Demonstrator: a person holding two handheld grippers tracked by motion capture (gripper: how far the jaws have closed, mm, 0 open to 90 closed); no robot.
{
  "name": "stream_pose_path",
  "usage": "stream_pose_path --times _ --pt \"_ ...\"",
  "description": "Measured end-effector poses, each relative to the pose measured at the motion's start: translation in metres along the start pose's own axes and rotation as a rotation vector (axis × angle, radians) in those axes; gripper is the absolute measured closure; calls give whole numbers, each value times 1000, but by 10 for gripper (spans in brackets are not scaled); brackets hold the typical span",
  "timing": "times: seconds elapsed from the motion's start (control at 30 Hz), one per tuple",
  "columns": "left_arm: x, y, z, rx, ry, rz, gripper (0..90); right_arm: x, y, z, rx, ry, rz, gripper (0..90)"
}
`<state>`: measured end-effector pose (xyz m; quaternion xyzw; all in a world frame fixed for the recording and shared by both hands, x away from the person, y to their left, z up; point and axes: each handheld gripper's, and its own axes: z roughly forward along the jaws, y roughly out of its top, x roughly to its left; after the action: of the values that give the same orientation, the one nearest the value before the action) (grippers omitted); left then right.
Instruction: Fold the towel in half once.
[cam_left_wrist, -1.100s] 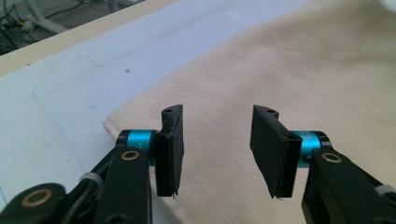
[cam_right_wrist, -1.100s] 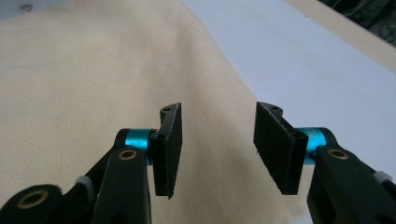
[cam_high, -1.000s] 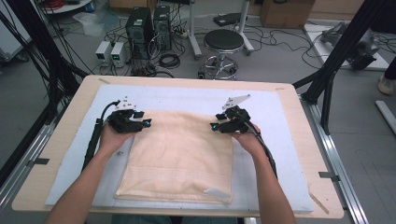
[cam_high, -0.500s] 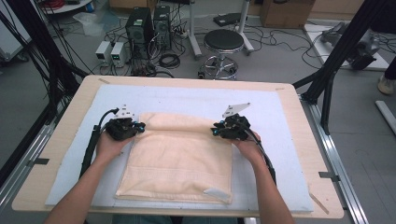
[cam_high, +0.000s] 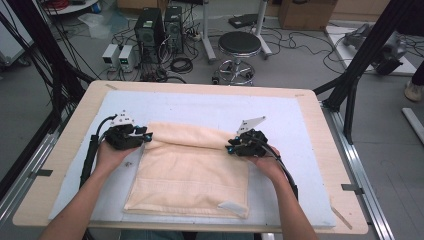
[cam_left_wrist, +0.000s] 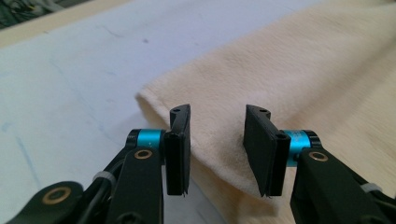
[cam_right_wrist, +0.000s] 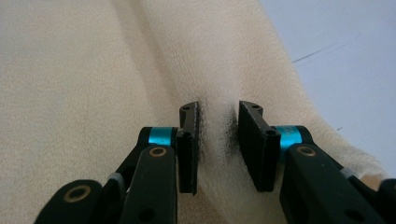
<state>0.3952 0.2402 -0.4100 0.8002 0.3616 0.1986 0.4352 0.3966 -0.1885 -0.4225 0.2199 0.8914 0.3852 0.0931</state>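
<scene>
A cream towel (cam_high: 190, 170) lies folded on the pale mat (cam_high: 200, 102), its far edge bunched into a soft ridge. My left gripper (cam_high: 145, 137) is at the towel's far left corner. Its jaws have just been opening and stand apart in the left gripper view (cam_left_wrist: 217, 149), with the towel's folded edge (cam_left_wrist: 327, 70) lying between and beyond them, not pinched. My right gripper (cam_high: 231, 146) is at the far right of the ridge. Its jaws have just been closing and now pinch a raised pleat of towel (cam_right_wrist: 70, 70) between the pads (cam_right_wrist: 218, 144).
The mat covers most of a wooden table (cam_high: 320, 125) with bare wood at the rim. A small white tag (cam_high: 230, 206) sits at the towel's near right corner. Past the far edge, a stool (cam_high: 240, 47) and electronics stand on the floor.
Both hands have drawn a little toward the near side. The towel's far edge has come with them and rolled up into a ridge between the two grippers.
</scene>
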Motion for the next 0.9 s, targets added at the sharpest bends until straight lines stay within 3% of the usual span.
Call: stream_pose_path --times 0.03,0.13,0.2,0.3,0.33,0.4,0.43,0.5,0.63,0.8,0.9 --pt "2 2 2 -8 12 -3 632 -1 0 0 -1 5 0 689" --pt "10 10 15 28 58 5 634 -1 -1 1 0 5 -2 690" --pt "15 14 23 44 77 -11 627 0 -1 2 6 8 -3 690" --pt "21 17 35 93 89 -36 505 -1 -1 2 0 9 -2 691" --pt "23 16 38 100 70 -43 489 -1 -2 2 -3 12 -3 691" --pt "24 14 43 118 33 -38 573 -2 -2 2 -5 16 -7 690" --pt "23 13 44 124 20 -27 712 -2 -2 1 -3 20 -4 682" --pt "22 12 45 129 -4 -23 854 -4 -2 -3 -29 8 -5 642" --pt "20 14 43 135 10 -3 870 -16 -4 -22 -90 -40 47 617" --pt "19 15 38 126 7 9 870 -43 -6 -39 -67 -124 126 573" --pt "18 16 36 119 10 13 870 -60 -6 -37 -29 -134 179 557"
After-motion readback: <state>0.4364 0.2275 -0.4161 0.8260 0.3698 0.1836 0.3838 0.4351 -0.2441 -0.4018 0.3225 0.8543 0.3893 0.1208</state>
